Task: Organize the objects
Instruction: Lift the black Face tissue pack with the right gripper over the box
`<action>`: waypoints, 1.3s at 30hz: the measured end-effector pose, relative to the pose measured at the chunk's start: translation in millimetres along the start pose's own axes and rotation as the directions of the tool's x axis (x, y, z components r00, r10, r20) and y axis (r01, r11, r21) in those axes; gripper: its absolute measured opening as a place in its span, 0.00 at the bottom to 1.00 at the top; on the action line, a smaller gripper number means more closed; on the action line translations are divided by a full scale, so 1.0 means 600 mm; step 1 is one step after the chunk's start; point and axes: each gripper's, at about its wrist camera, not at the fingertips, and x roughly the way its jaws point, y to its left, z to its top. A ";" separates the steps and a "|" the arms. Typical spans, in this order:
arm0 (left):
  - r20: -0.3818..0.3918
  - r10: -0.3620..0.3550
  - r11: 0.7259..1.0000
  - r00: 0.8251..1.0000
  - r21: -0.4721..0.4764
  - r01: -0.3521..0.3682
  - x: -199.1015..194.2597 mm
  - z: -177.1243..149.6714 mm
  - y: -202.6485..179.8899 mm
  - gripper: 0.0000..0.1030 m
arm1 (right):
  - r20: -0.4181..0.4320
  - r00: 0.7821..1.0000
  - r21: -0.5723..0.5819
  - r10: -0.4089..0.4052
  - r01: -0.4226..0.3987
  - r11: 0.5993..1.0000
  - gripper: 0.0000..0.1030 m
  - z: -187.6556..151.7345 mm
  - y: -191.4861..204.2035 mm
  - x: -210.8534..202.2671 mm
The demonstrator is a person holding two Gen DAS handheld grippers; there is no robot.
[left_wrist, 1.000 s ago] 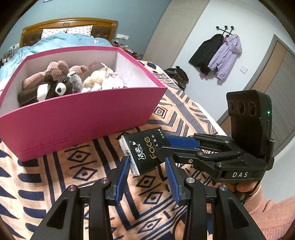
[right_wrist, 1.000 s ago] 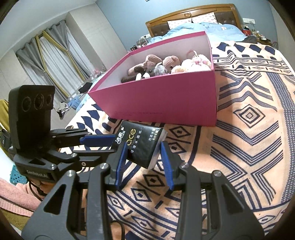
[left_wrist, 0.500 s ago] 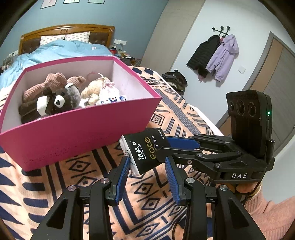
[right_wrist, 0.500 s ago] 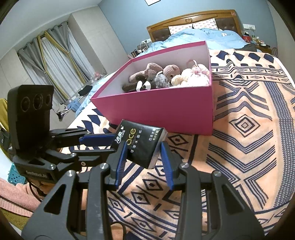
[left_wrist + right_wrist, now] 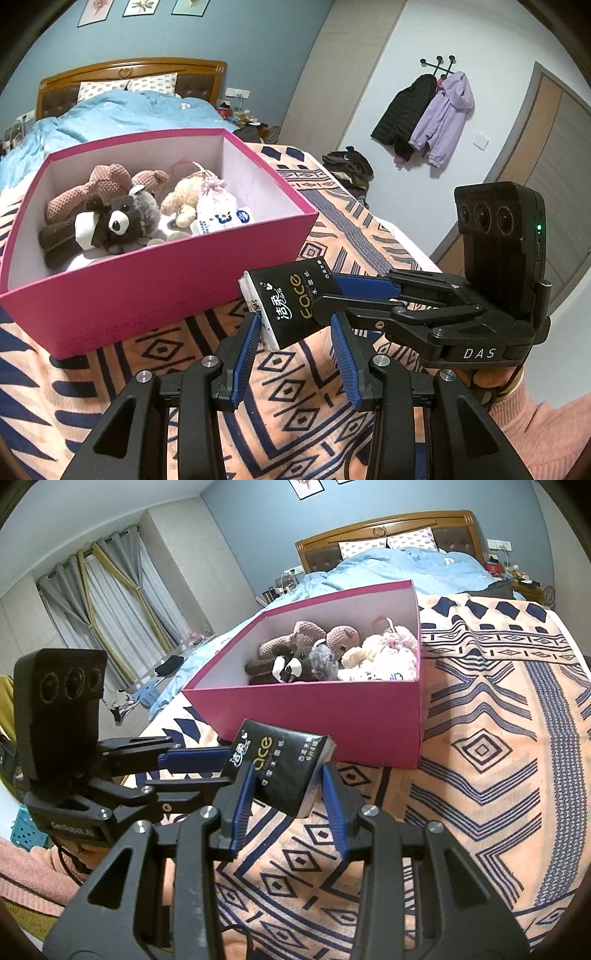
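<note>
A magenta box (image 5: 155, 291), pale inside, holds brown, pink and cream plush toys (image 5: 107, 206). At six o'clock, a black tissue pack (image 5: 291, 302) with gold lettering. Beneath, a peach blanket (image 5: 498, 775) patterned with navy diamonds.

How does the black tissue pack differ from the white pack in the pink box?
The black tissue pack has a black wrapper with gold lettering; the white pack is white with blue print. The black tissue pack is held tilted by the left gripper and right gripper, outside the pink box; the white pack lies inside, against the plush toys. Both are small, soft-wrapped packs.
</note>
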 end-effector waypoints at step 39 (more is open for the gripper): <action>0.050 0.003 1.000 0.999 0.012 -0.004 -0.015 0.017 -0.005 0.38 | 0.042 0.999 -0.018 0.009 -0.008 1.000 0.39 0.019 0.003 -0.011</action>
